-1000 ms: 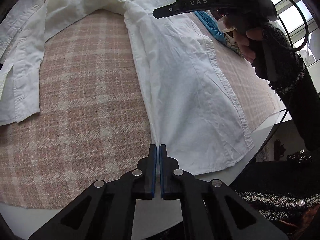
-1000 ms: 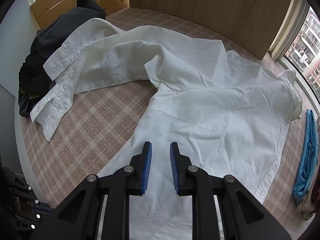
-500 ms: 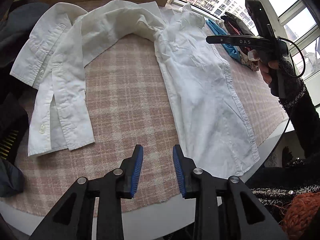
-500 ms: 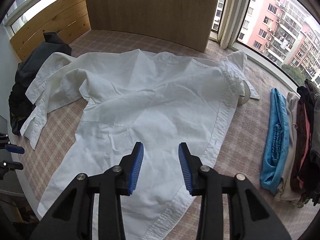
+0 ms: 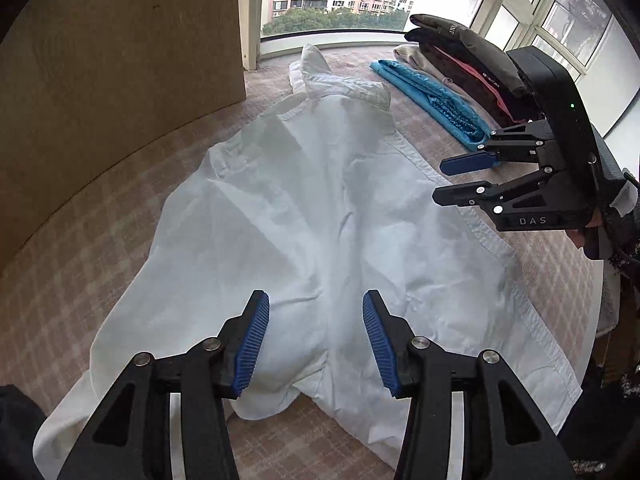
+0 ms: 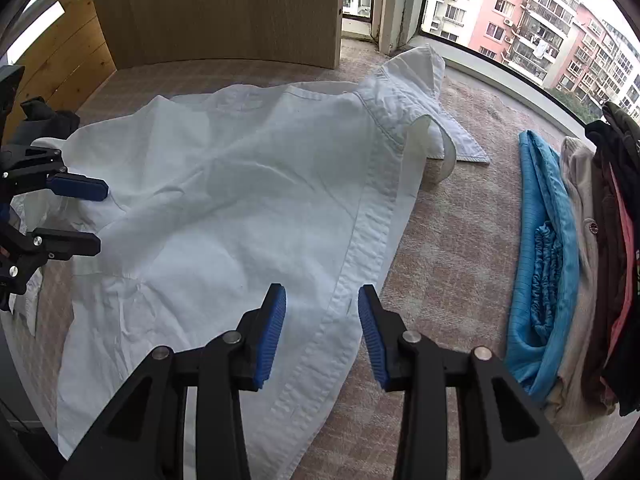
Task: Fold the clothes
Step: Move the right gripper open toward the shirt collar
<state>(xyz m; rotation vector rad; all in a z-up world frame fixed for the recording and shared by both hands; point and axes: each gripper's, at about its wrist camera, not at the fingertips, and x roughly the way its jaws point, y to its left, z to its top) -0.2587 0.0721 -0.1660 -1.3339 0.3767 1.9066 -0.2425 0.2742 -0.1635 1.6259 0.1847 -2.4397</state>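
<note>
**White shirt spread flat, both tools open above it**

Lying spread over the pink plaid tablecloth (image 5: 80, 248): a white shirt (image 5: 304, 216), rumpled, collar (image 6: 416, 92) toward the far end near the window, hem toward the near edge. Running down the right side of the garment, a stitched button placket (image 6: 360, 264). Bunching in shallow creases across the middle of the body.

Hovering above the near part of the shirt: the left gripper (image 5: 316, 336), pointing steeply down, jaws opening, blue pads (image 5: 252, 340) parted to a middling gap, nothing pinched between them, only cloth showing below. Seen from the right wrist view, the same tool (image 6: 76, 212) reaching in from the left over the shirt's left portion, apart from the fabric as far as can be told.

Hanging over the placket on the right side: the right gripper (image 6: 322, 332), also angled steeply down, jaws standing moderately apart, gripping nothing. Showing in the left wrist view as well, the right gripper (image 5: 460, 180) entering from the right, a hand (image 5: 592, 232) and dark sleeve behind it.

Resting well to the right of the shirt, along the far right of the tablecloth: a row of folded clothes, a blue garment (image 6: 548, 240) nearest the shirt, then a beige one (image 6: 580, 264), then dark ones (image 6: 616, 208). Standing behind the far left: a wooden panel (image 6: 220, 8). Showing beyond the glass: apartment blocks (image 6: 540, 12).
</note>
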